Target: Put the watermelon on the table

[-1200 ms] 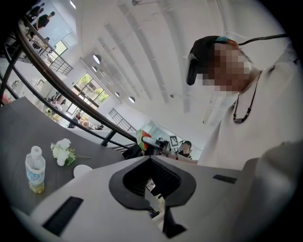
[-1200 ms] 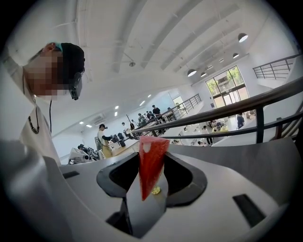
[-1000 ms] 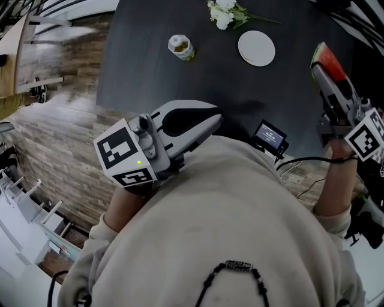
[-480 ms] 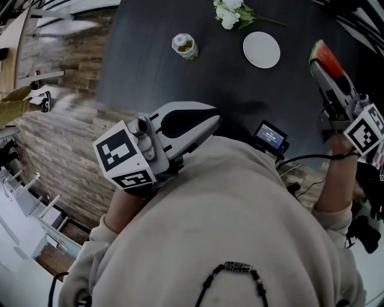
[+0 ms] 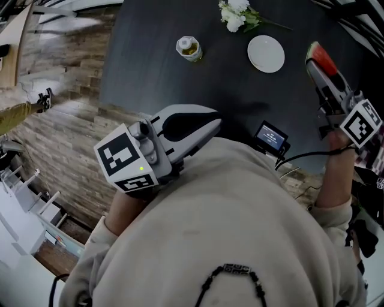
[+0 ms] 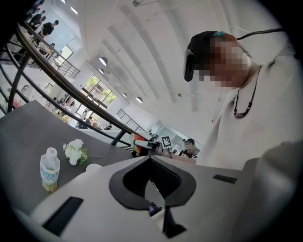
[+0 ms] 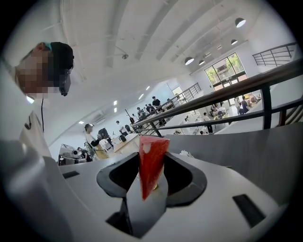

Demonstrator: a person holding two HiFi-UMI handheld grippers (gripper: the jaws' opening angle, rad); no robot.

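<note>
A red watermelon slice [image 5: 323, 59] with a green rind is held above the right side of the dark table [image 5: 156, 66], and my right gripper [image 5: 318, 71] is shut on it. In the right gripper view the slice [image 7: 151, 163] stands upright as a wedge between the jaws of the right gripper [image 7: 150, 182]. My left gripper [image 5: 211, 120] is held close to the person's chest at the table's near edge. Its jaws meet at the tips with nothing between them, as the left gripper view [image 6: 150, 159] also shows.
On the table stand a small bottle [image 5: 189, 48], white flowers [image 5: 237, 15] and a white plate [image 5: 266, 53]. A small device with a lit screen [image 5: 270, 137] and its cable sit at the near edge. Wooden floor lies to the left.
My right gripper has sunk a little toward the table with the watermelon slice still in it. The left gripper has stayed where it was.
</note>
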